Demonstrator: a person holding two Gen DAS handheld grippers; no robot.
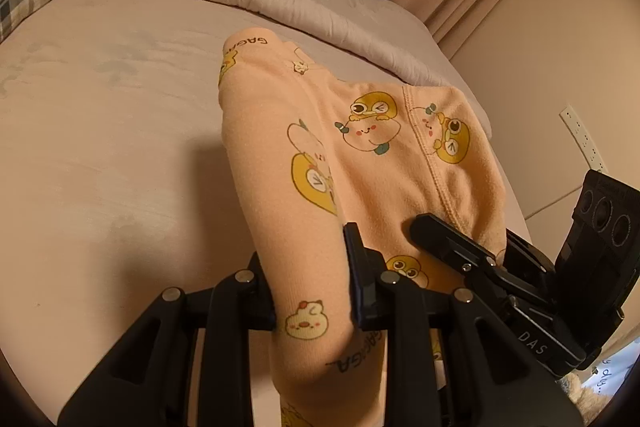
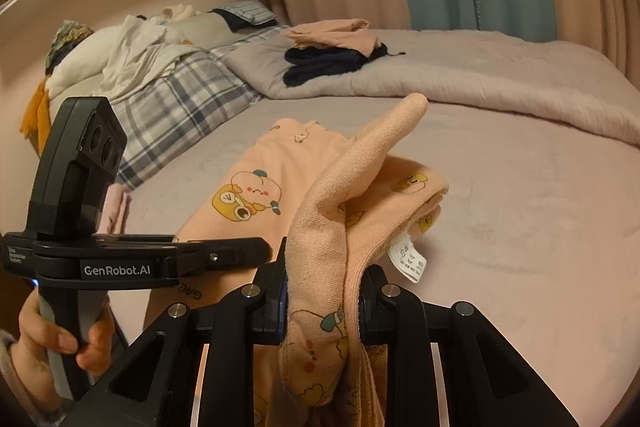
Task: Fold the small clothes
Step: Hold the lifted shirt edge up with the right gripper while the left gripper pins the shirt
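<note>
both tools, left (image 1: 312,291) and right (image 2: 322,301), pinch the peach pajama garment (image 2: 280,187).

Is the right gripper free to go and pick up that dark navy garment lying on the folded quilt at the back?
Probably not yet. The right gripper is shut on the peach pyjama garment, as is the left gripper. The navy garment lies far across the bed, though nothing blocks the way.
</note>
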